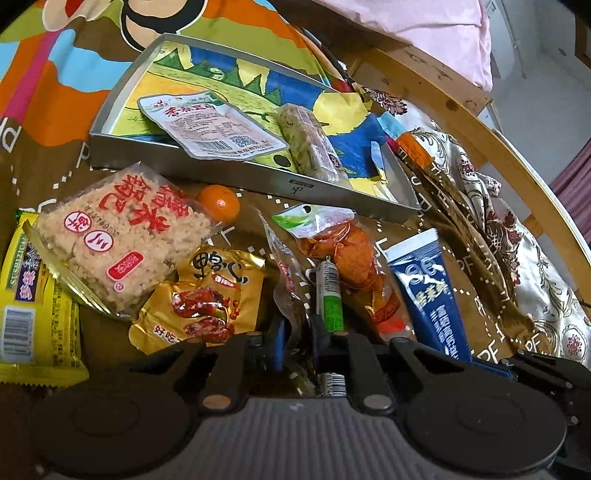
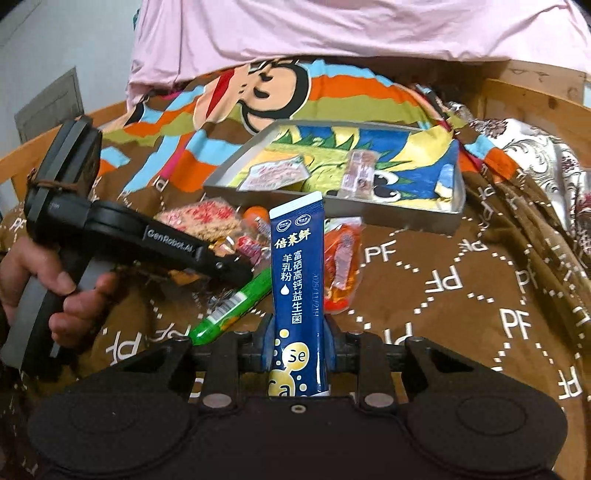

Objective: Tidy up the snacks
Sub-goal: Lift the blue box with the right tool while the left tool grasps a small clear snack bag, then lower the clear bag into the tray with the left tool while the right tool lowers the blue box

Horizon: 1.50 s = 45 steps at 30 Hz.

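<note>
My right gripper [image 2: 297,336] is shut on a blue powder sachet [image 2: 297,273] and holds it upright above the brown blanket; the sachet also shows in the left wrist view [image 1: 424,291]. My left gripper [image 1: 297,332] is shut on a green sausage stick [image 1: 330,295], which also shows in the right wrist view [image 2: 236,306]. A grey tray [image 1: 258,181] holds a white-pink packet [image 1: 210,125] and a pale bar [image 1: 310,144]. Loose snacks lie in front of it: a rice cake pack [image 1: 118,236], a gold packet [image 1: 207,295], an orange-red packet [image 1: 343,254], a yellow packet [image 1: 33,306].
A small orange fruit [image 1: 218,203] lies by the tray's front wall. A wooden bed rail [image 1: 480,122] curves along the right. A pink pillow [image 2: 332,33] lies behind the tray. A patterned cloth [image 1: 517,229] lies at the right.
</note>
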Each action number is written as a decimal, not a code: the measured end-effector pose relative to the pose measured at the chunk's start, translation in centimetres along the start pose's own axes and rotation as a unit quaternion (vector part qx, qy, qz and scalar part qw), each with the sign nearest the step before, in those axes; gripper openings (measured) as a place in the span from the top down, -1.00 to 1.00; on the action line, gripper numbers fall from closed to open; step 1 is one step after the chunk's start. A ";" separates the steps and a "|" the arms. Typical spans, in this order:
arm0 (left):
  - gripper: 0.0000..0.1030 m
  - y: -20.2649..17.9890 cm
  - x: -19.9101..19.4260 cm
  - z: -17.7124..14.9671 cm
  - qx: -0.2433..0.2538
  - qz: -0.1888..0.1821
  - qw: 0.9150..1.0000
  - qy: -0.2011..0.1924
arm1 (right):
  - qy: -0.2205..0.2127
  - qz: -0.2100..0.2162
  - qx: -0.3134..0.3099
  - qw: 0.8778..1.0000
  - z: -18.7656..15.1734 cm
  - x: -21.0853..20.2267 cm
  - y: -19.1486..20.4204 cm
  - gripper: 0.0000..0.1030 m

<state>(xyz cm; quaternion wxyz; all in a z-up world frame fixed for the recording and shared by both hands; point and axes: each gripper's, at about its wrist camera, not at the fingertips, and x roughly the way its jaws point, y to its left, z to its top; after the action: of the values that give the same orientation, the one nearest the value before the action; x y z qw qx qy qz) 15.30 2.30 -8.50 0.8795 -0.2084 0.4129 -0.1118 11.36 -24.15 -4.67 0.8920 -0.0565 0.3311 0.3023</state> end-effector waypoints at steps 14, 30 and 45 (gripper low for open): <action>0.72 -1.5 -5.4 0.0 -0.042 0.004 0.997 -0.066 | -0.065 0.006 0.019 0.998 1.1 -2.6 -1.4 0.45; 0.72 -7.4 -10.0 8.3 -0.041 0.005 0.991 -0.128 | -0.105 0.043 0.063 0.992 13.4 -4.3 -7.3 0.45; 0.72 -2.9 2.7 22.1 -0.110 -0.035 0.983 -0.141 | -0.026 0.044 0.069 0.996 27.3 7.2 -14.9 0.44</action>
<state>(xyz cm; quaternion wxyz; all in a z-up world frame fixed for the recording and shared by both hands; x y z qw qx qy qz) 34.07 4.76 3.66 0.8962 -0.3315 0.2874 -0.0657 39.42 -24.40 10.52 0.8881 0.0279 0.3298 0.3190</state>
